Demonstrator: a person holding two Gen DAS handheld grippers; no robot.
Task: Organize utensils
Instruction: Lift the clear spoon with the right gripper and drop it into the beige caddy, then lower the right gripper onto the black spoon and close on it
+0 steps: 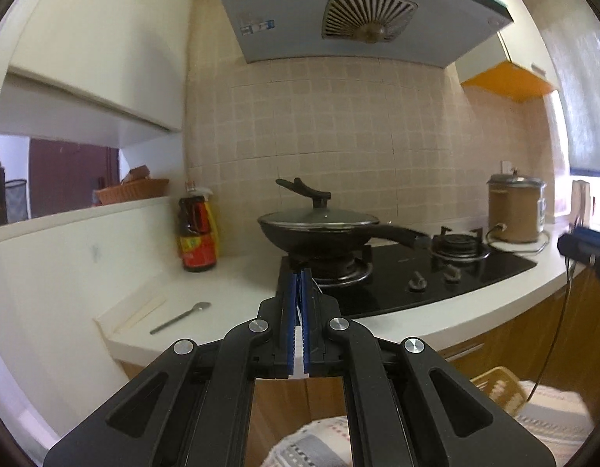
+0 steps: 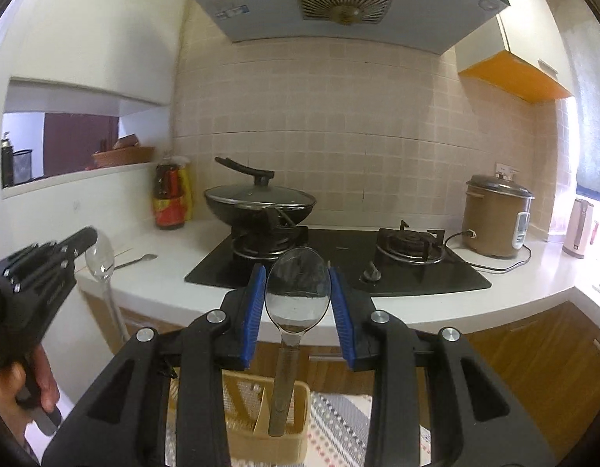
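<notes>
My left gripper [image 1: 300,272] is shut on a clear spoon, which shows edge-on as a thin white strip [image 1: 300,334] between the blue pads. In the right wrist view this clear spoon [image 2: 101,260] stands bowl up at the left gripper's tip [image 2: 87,239], with its handle hanging down. My right gripper [image 2: 298,272] is shut on a second clear spoon [image 2: 298,292], the pads pressing the bowl's edges. Its handle hangs down into a beige utensil basket [image 2: 296,401]. A metal spoon [image 1: 181,317] lies on the white counter beside pale chopsticks [image 1: 144,311].
A lidded black wok [image 1: 319,229] sits on the gas hob [image 1: 455,272]. A sauce bottle [image 1: 196,233] stands to its left and a brown rice cooker [image 2: 496,220] to its right, with a kettle [image 2: 580,227] beyond. The basket rests on a striped cloth [image 2: 338,424]. A person's hand [image 2: 39,381] holds the left gripper.
</notes>
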